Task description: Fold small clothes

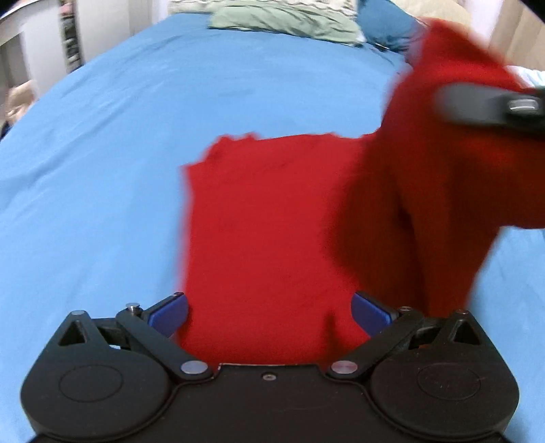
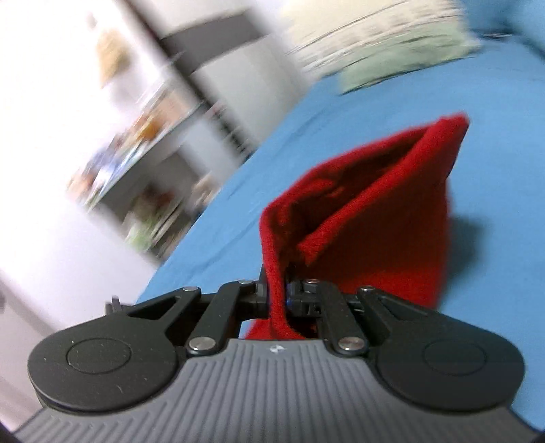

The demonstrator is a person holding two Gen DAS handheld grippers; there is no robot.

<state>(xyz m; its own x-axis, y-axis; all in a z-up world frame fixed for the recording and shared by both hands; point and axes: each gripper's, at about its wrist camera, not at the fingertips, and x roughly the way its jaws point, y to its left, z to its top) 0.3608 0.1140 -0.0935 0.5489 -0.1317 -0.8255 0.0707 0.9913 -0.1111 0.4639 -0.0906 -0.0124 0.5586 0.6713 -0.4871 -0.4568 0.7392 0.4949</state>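
A small red garment (image 1: 265, 218) lies on the blue bed sheet (image 1: 102, 170). Its left part is flat; its right part is lifted in a hanging fold. My left gripper (image 1: 269, 310) is open, its blue pads (image 1: 170, 311) spread on either side of the garment's near edge. My right gripper (image 2: 277, 296) is shut on an edge of the red garment (image 2: 374, 218) and holds it above the bed. The right gripper also shows, blurred, at the right edge of the left wrist view (image 1: 490, 109), above the lifted cloth.
A pale green pillow (image 1: 286, 18) and a blue pillow (image 1: 385, 20) lie at the far end of the bed. Blurred shelves and furniture (image 2: 143, 150) stand beyond the bed's left side.
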